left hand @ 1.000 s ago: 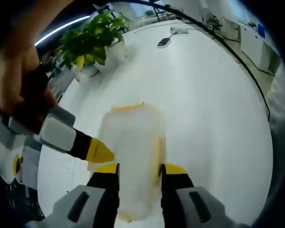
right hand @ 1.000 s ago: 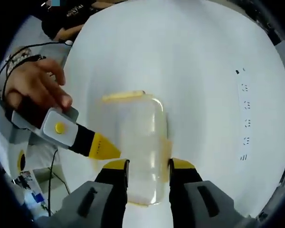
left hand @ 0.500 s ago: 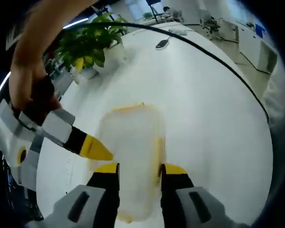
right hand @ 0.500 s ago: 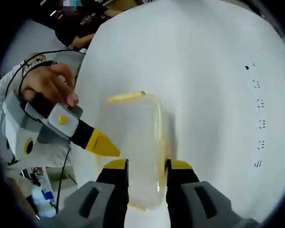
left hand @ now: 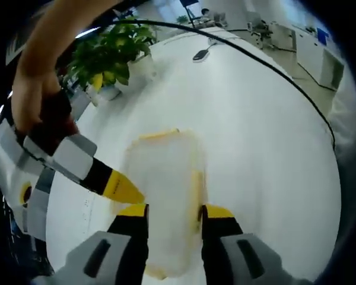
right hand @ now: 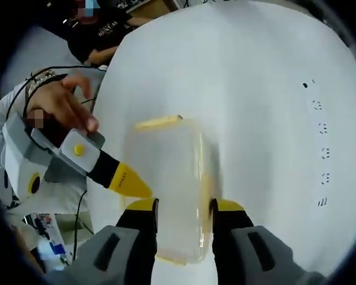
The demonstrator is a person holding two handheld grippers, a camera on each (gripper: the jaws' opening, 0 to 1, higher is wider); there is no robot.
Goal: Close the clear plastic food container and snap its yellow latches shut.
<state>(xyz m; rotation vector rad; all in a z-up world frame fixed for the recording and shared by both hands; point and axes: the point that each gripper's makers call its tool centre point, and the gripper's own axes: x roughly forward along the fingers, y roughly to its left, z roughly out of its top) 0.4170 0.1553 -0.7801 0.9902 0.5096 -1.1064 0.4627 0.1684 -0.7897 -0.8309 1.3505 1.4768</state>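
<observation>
The clear plastic container (left hand: pixel 166 172) lies with its lid on, on the white table (left hand: pixel 267 148). A yellow latch (left hand: pixel 159 134) runs along its far end and another (left hand: pixel 196 187) along its right side. My left gripper (left hand: pixel 175 211) is open, its jaws spread above the container's near end. The right gripper (left hand: pixel 121 189) comes in from the left, its yellow tip at the container's left edge. In the right gripper view the container (right hand: pixel 169 178) shows yellow latches at the far end (right hand: pixel 157 123) and the right side (right hand: pixel 206 184). My right gripper (right hand: pixel 182 206) is open over its near end. The left gripper (right hand: pixel 130 184) touches its left edge.
A potted plant (left hand: pixel 115 50) stands at the table's far left edge, with a dark flat object (left hand: pixel 202 55) further back. A black cable (left hand: pixel 273 59) arcs over the table. A white power strip (right hand: pixel 317 148) lies to the right. A person in dark clothes (right hand: pixel 101 35) sits beyond the table.
Both views have shifted a little with the hands. The container, the jaws and the two yellow tips keep the same places relative to each other.
</observation>
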